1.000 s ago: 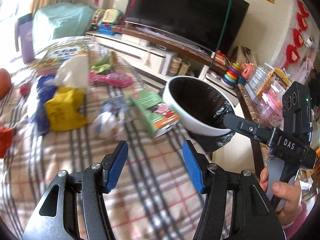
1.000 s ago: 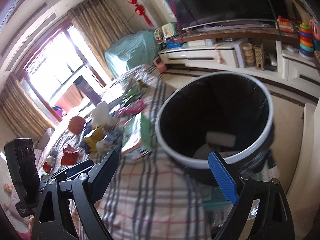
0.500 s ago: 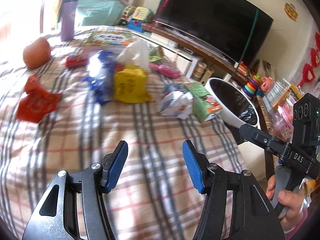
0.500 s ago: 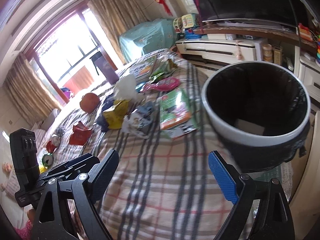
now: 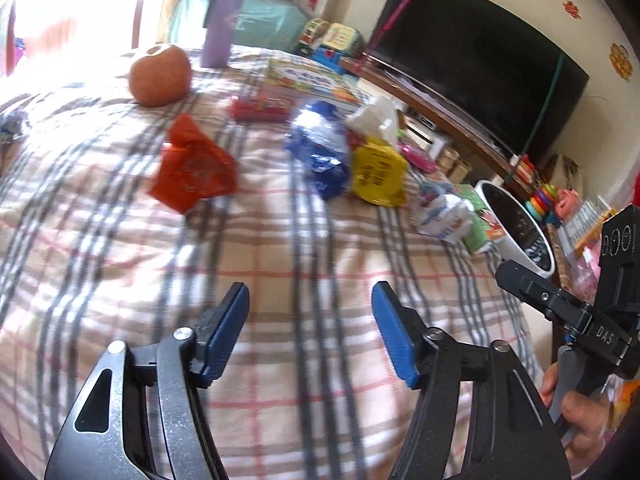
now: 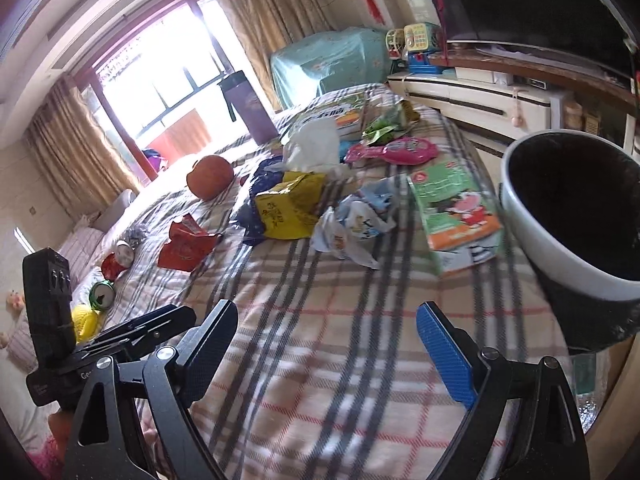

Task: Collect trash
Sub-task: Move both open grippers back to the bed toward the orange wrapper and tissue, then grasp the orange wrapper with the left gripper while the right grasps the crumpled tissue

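Left claw (image 5: 310, 330): jaws opening, nothing between them, hovering over bare plaid blanket (image 5: 280, 248)
Right claw (image 6: 326, 346): jaws wide apart, empty, over the blanket near its front edge; seen at the right edge of the left view, gripped by a hand (image 5: 576, 412)
Surface: a bed, not a tabletop, covered by the plaid blanket
Bin (image 6: 568, 216): white rim, black liner, just off the bed's right edge, beside the green box (image 6: 456, 208)
Trash pile: mid-bed, well ahead of both claws
Red wrapper (image 5: 192, 170): lies alone, left of the pile
Blue wrapper (image 5: 320, 152): touching the yellow bag (image 5: 378, 172)
White crumpled wrapper (image 5: 442, 216): between yellow bag and green box
White tissue (image 6: 312, 146): behind the yellow bag
Other stuff: orange ball (image 5: 160, 76) far back left, purple bottle (image 5: 220, 28) upright behind it, pink toy (image 6: 394, 150) near the tissue
Blur: left view smeared, small print unreadable
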`<state>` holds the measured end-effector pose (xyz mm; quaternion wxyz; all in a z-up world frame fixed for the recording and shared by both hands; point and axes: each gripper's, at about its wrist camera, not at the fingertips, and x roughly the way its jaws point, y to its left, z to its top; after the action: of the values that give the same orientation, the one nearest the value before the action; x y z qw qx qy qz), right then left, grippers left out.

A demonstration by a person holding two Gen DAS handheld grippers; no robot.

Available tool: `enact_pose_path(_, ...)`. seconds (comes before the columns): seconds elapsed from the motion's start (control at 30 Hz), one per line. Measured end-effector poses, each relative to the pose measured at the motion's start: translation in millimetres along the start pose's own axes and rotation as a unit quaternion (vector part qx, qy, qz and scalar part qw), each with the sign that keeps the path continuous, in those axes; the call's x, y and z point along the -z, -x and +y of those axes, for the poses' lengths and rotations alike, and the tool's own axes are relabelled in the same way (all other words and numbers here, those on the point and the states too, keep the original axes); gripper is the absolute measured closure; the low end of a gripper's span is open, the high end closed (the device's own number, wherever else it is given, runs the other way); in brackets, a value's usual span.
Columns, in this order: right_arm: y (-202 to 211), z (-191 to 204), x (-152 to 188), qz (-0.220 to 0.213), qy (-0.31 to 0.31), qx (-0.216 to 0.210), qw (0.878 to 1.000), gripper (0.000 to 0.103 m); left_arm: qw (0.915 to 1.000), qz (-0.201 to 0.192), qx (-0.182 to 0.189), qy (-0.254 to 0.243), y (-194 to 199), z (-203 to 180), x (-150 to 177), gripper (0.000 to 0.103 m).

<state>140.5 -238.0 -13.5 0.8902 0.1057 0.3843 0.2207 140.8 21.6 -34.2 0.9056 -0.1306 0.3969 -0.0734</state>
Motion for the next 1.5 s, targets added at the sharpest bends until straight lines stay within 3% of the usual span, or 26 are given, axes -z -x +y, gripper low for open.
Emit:
enact_pose_path(0.3, -25.1, 7.3, -10.6, 0.009, 0.013, 0.024, 1.0, 0.011, 0.9993, -0.005, -0.031, 0.02, -2.0, 28.5, -16.9, 0.033)
enact_pose_path(0.57, -47.8, 3.1, -24.7, 0.011, 0.006, 0.029, 1.0, 0.011, 0.9968, -0.024, -0.07, 0.03, -16.2, 51.9, -50.8, 0.031)
enact_pose_path(0.77, -57.1, -0.7, -28.9, 0.005, -0.006, 0.035, 0.999, 0.013, 0.9969, -0.03, -0.07, 0.016, -30.7, 55.9, -64.9, 0.034)
enact_pose_path(0.83, -58.4, -2.3, -28.9, 0.006, -0.008, 0.038, 0.999, 0.024, 0.9977, -0.026, -0.062, 0.007, -34.4, 54.4, -65.6, 0.053)
enact_pose_path(0.9, -59.5, -4.0, -28.2, 0.01, -0.01, 0.042, 0.999, 0.063, 0.9983, -0.018, -0.055, -0.001, -36.8, 51.4, -64.3, 0.087)
enact_pose_path(0.97, -58.5, -5.4, -27.2, 0.011, -0.011, 0.044, 0.999, 0.085, 0.9987, -0.013, -0.047, -0.009, -36.0, 47.7, -60.8, 0.099)
enact_pose_path(1.0, -56.3, -5.1, -26.2, 0.008, -0.009, 0.046, 0.999, 0.092, 0.9989, -0.016, -0.043, -0.011, -33.1, 45.0, -58.3, 0.099)
enact_pose_path(1.1, -49.2, -3.2, -23.3, 0.003, -0.003, 0.039, 0.999, 0.097, 0.999, -0.023, -0.035, -0.015, -23.9, 38.2, -52.7, 0.099)
enact_pose_path(1.5, -6.6, -4.3, -10.3, -0.006, 0.009, 0.015, 1.0, 0.097, 0.9983, -0.017, 0.038, -0.041, -0.8, -21.9, -30.6, 0.099)
